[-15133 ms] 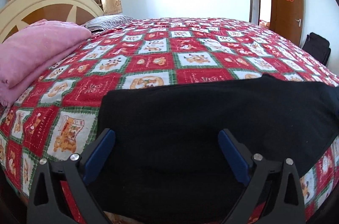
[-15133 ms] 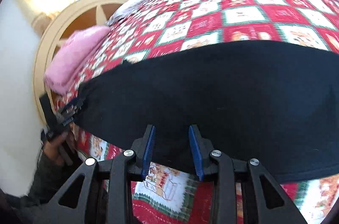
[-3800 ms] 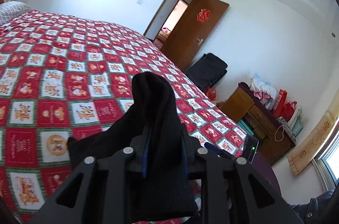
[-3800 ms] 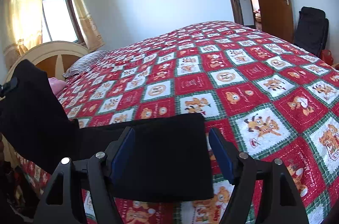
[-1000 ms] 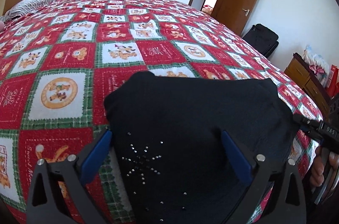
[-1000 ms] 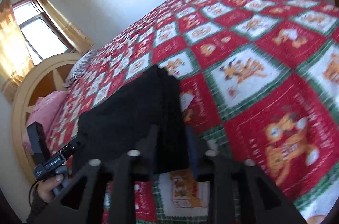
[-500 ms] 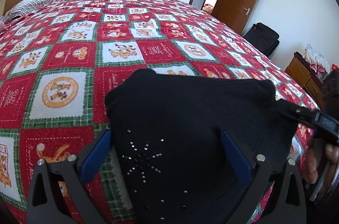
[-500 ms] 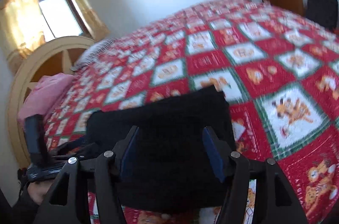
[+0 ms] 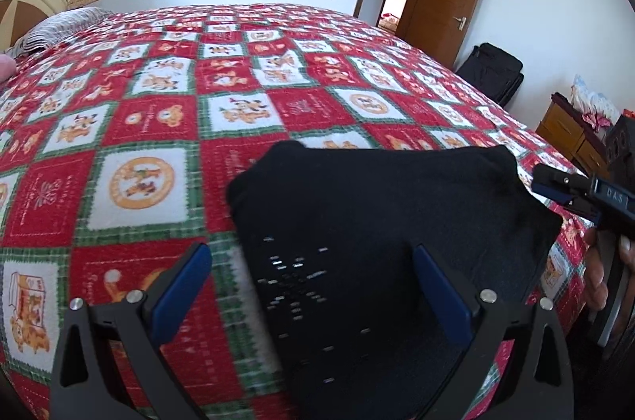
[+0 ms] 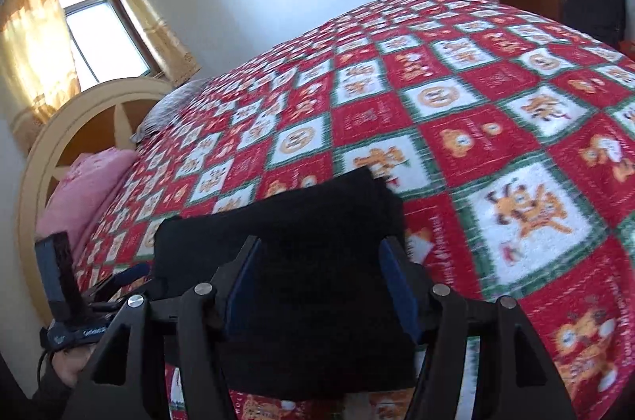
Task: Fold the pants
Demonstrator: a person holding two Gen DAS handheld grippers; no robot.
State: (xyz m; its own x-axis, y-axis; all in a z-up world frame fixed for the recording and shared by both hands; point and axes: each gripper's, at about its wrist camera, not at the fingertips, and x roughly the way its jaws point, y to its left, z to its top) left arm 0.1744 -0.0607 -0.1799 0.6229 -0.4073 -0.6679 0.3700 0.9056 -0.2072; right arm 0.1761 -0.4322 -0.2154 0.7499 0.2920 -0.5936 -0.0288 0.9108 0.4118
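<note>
Folded black pants lying on the near edge of the red patterned bedspread, left gripper standing wide over them, right gripper standing open, gripping nothing.

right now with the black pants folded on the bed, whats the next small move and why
Probably draw both grippers back: the pants lie as a compact folded stack on the quilt, and the left gripper and right gripper both have jaws apart, gripping nothing.

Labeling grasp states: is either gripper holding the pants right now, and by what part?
Nothing is held. The left gripper and right gripper both have open jaws standing over the folded black pants, which lie flat on the bedspread.
</note>
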